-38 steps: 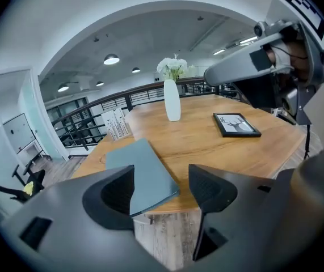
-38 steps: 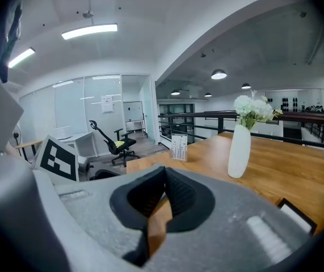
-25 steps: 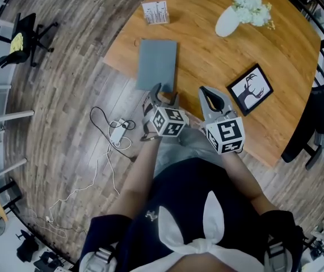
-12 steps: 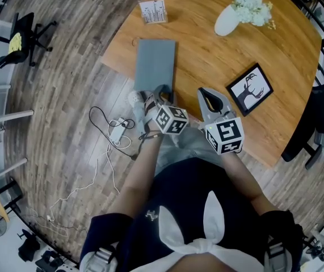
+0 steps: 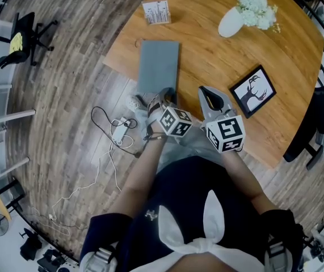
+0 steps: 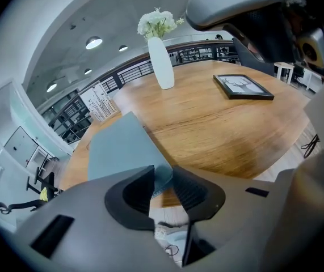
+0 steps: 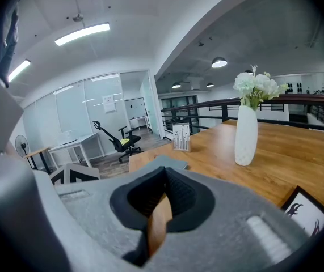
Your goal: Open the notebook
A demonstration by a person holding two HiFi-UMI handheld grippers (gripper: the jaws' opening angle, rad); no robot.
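Observation:
A closed grey notebook lies on the round wooden table, near its left edge. My left gripper points down at the notebook's near corner. In the left gripper view that corner sits between the two closing jaws of the left gripper, with a narrow gap still showing. My right gripper hovers over the table's near edge, to the right of the notebook. In its own view the right gripper is shut with nothing between its pads.
A white vase of flowers stands at the far side, a framed deer picture to the right, a small card stand beyond the notebook. Cables and a plug lie on the floor left of the table. An office chair stands far left.
The left gripper's jaws have narrowed from wide open to a small gap around the notebook's near corner, and the gripper rolled slightly. The right gripper has kept still.

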